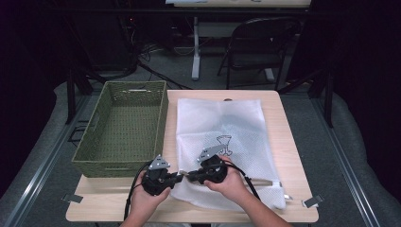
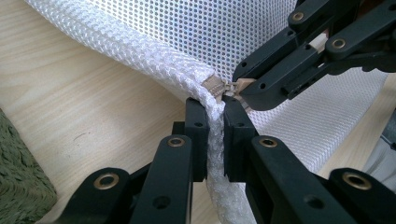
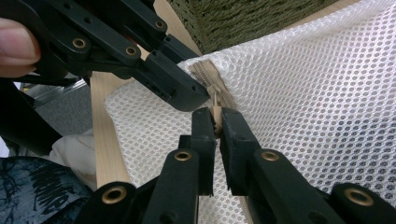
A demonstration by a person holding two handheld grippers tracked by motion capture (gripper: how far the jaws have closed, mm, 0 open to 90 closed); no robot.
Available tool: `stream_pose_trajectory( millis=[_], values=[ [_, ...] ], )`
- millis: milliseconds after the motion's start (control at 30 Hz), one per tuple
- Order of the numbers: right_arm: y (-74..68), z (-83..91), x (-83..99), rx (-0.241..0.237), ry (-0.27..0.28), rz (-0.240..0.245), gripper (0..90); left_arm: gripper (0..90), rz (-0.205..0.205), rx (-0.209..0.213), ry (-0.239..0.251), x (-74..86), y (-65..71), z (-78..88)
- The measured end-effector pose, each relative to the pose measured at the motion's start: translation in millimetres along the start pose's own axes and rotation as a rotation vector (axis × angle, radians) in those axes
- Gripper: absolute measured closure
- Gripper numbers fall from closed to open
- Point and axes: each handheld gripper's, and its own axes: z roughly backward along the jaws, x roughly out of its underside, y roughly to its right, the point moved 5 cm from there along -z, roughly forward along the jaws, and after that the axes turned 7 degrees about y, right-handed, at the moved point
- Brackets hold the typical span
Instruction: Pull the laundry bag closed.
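Mesh bag (image 1: pixel 220 142): white, flat on wooden table (image 1: pixel 293 156), just right of green woven basket (image 1: pixel 124 125); grey printed figure near its middle, seen from high view.

Left gripper (image 1: pixel 176 177): at bag's near left corner, held in left hand (image 1: pixel 144 201). Jaws clamped on bag's corner seam, white mesh bunched between pads, as left gripper view (image 2: pixel 215 140) recorded. From high view, grip itself too small to make out; grey three-cornered plate visible on top.

Right gripper (image 1: pixel 189 176): just right of left gripper, tip to tip with it, at same corner of bag, held in right hand (image 1: pixel 234 184). Jaws pinched on tan zipper pull (image 3: pixel 215 116), closing further on it within the last moment. Right gripper view (image 3: pixel 217 126) showed pull standing upright between pads, tan zipper tape (image 3: pixel 212 74) running away from it along bag's edge toward basket.

Zipper: invisible from high view. In left gripper view, end of zipper (image 2: pixel 215 85) peeking from folded seam at bag's corner, with right gripper (image 2: pixel 236 91) touching it from right.

Basket: whole, with open top, in high view; a corner of green weave at lower left of left gripper view (image 2: pixel 18 186) and along top of right gripper view (image 3: pixel 243 18), beyond bag.

Left gripper in right gripper view (image 3: pixel 198 95): black linkage crossing from upper left, tip against bag's corner, a fingertip (image 3: pixel 16 46) on its body.
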Motion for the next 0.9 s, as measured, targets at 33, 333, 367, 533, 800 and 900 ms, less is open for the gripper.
stream_pose_trajectory(
  millis=[33, 333, 367, 533, 800, 900],
  values=[
    [0.0, 0.1, -0.1, 0.000, 0.000, -0.001, 84.9, 83.0, 0.000, 0.000, 0.000, 0.1, 0.1, 0.0],
    [0.4, 1.6, -1.4, -0.002, 0.010, -0.017, 84.9, 82.9, -0.006, -0.005, -0.006, 1.6, 0.0, -0.9],
    [0.5, 1.8, -1.6, -0.003, 0.012, -0.023, 85.0, 82.9, -0.007, -0.007, -0.009, 1.9, 0.1, -0.8],
    [0.9, 1.9, -2.1, -0.005, 0.018, -0.039, 86.9, 82.3, -0.005, -0.010, -0.004, 2.4, 0.1, -0.8],
    [0.9, 0.9, -0.3, 0.002, 0.009, -0.052, 87.2, 69.0, 0.028, 0.004, 0.007, 3.3, -2.0, 1.8],
    [0.6, -0.2, 0.5, 0.004, 0.003, -0.048, 87.2, 64.9, 0.041, 0.008, 0.012, 3.6, -2.6, 3.1]
  ],
)
